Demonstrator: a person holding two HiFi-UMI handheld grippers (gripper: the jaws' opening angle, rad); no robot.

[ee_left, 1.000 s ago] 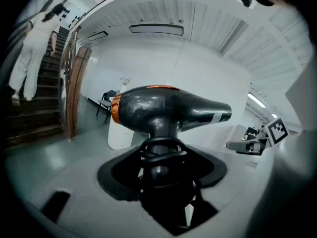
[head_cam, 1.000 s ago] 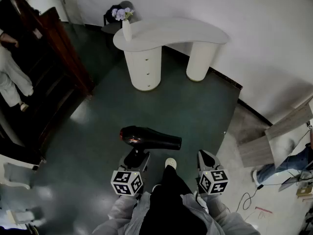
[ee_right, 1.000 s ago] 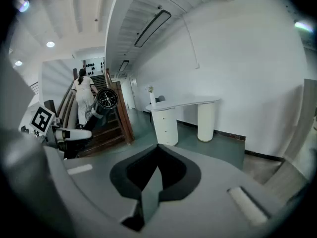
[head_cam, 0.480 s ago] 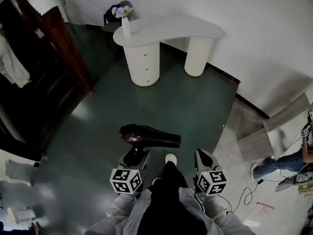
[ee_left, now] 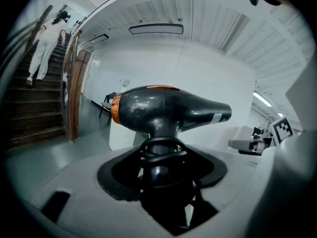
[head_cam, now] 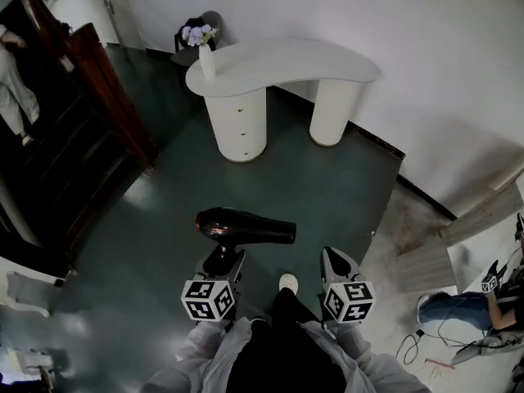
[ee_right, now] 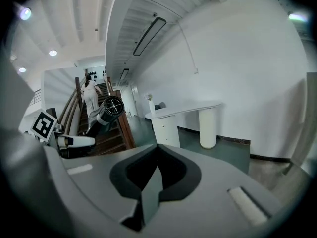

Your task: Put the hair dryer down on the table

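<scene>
A black hair dryer (head_cam: pixel 246 227) with an orange ring at its rear hangs over the dark green floor, nozzle pointing right. My left gripper (head_cam: pixel 225 260) is shut on its handle from below. In the left gripper view the dryer (ee_left: pixel 168 108) stands upright out of the jaws, its coiled cord looped at the handle. My right gripper (head_cam: pixel 334 260) is beside it on the right, shut and holding nothing; its view shows the dryer's (ee_right: pixel 106 110) nozzle at the left. The white curved table (head_cam: pixel 286 60) stands several steps ahead.
A white vase of flowers (head_cam: pixel 205 51) stands on the table's left end, with a dark chair (head_cam: pixel 192 27) behind it. A dark wooden staircase (head_cam: pixel 98 97) with a person (head_cam: pixel 12 88) on it is at the left. Wooden boards (head_cam: pixel 426 252) and a seated person (head_cam: pixel 483 305) are at the right.
Both grippers and the dryer have shifted slightly left and down in the head view. The person on the stairs has moved further up. The grip is unchanged.
</scene>
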